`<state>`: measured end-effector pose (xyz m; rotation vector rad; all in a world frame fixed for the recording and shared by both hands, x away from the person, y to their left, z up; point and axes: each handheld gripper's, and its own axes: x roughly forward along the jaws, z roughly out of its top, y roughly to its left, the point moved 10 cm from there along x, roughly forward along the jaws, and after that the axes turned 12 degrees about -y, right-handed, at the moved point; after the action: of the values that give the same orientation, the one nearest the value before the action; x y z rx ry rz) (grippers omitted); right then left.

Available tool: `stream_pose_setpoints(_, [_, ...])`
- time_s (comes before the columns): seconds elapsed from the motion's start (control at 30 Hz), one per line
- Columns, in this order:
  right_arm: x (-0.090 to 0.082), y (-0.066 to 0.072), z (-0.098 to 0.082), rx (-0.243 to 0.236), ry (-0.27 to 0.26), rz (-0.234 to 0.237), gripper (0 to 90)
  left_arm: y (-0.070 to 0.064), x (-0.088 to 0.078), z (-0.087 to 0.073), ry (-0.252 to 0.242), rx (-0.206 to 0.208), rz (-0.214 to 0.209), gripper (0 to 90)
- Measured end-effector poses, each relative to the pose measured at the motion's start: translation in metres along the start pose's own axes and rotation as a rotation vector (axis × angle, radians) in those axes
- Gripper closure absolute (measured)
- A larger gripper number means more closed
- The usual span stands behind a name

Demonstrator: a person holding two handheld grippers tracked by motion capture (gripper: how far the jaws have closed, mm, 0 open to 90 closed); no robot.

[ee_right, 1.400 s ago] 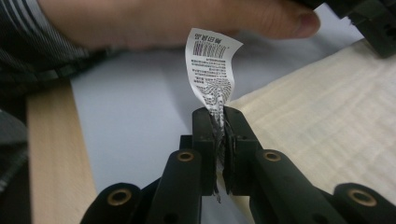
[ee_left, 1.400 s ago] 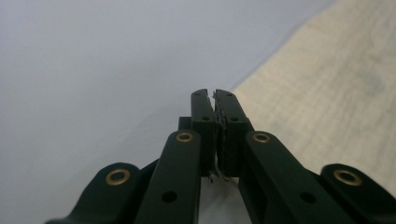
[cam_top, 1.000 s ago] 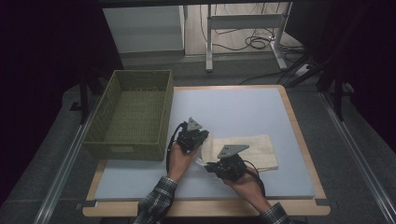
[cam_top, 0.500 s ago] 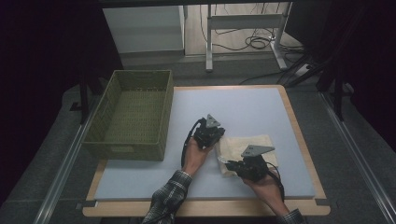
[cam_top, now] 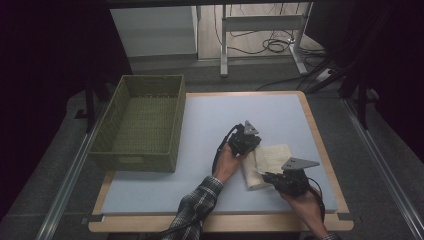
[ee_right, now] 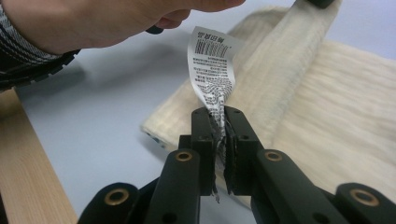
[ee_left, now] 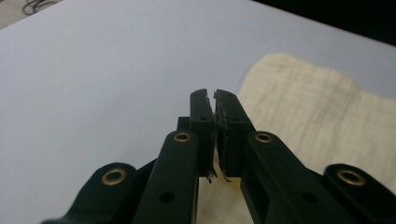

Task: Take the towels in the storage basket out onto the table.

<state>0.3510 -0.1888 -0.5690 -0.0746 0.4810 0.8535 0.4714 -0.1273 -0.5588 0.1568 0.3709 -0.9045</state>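
Cream folded cloth (cam_top: 267, 162): right gripper (ee_right: 215, 122) clenches its printed label (ee_right: 212, 74), left gripper (ee_left: 215, 105) pinches an edge; lift both evenly.

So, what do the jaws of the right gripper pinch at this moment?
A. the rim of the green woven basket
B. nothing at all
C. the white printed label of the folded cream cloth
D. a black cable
C: in the right gripper view, the right gripper has its jaws shut on the white printed label that rises from the folded cream cloth.
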Motion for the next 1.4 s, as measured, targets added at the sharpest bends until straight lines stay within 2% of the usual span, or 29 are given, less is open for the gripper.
stream_pose_setpoints(0.3, [-0.024,-0.023,-0.003,0.025,-0.018,-0.054,83.4,-0.016,0.024,0.014,0.002,0.028,-0.023,85.9])
stream_pose_setpoints(0.43, [-0.028,-0.03,-0.006,0.024,-0.016,-0.069,83.2,-0.019,0.032,0.014,0.022,0.039,-0.03,85.7])
stream_pose_setpoints(0.77, [-0.035,-0.04,-0.01,0.029,-0.021,-0.097,82.5,-0.028,0.048,0.019,0.032,0.039,-0.05,84.9])
stream_pose_setpoints(0.8, [-0.036,-0.041,-0.01,0.027,-0.022,-0.102,82.0,-0.029,0.049,0.02,0.026,0.032,-0.05,83.3])
stream_pose_setpoints(0.83, [-0.037,-0.042,-0.01,0.03,-0.025,-0.106,81.4,-0.029,0.049,0.021,0.027,0.044,-0.052,81.0])
stream_pose_setpoints(0.9, [-0.041,-0.046,-0.01,0.032,-0.031,-0.122,79.3,-0.03,0.049,0.025,0.007,0.033,-0.051,72.0])
stream_pose_setpoints(0.97, [-0.044,-0.051,-0.01,0.043,-0.038,-0.136,77.0,-0.029,0.047,0.029,-0.01,0.021,-0.033,61.2])
stream_pose_setpoints(1.07, [-0.05,-0.058,-0.013,0.048,-0.035,-0.163,73.0,-0.026,0.043,0.031,-0.01,0.028,-0.023,52.4])
stream_pose_setpoints(1.27, [-0.067,-0.073,-0.02,0.06,-0.031,-0.221,62.2,-0.014,0.032,0.023,0.004,0.011,0.002,42.4])
stream_pose_setpoints(1.4, [-0.082,-0.086,-0.028,0.068,-0.01,-0.271,59.1,-0.005,0.022,0.012,0.026,0.005,0.016,40.1])
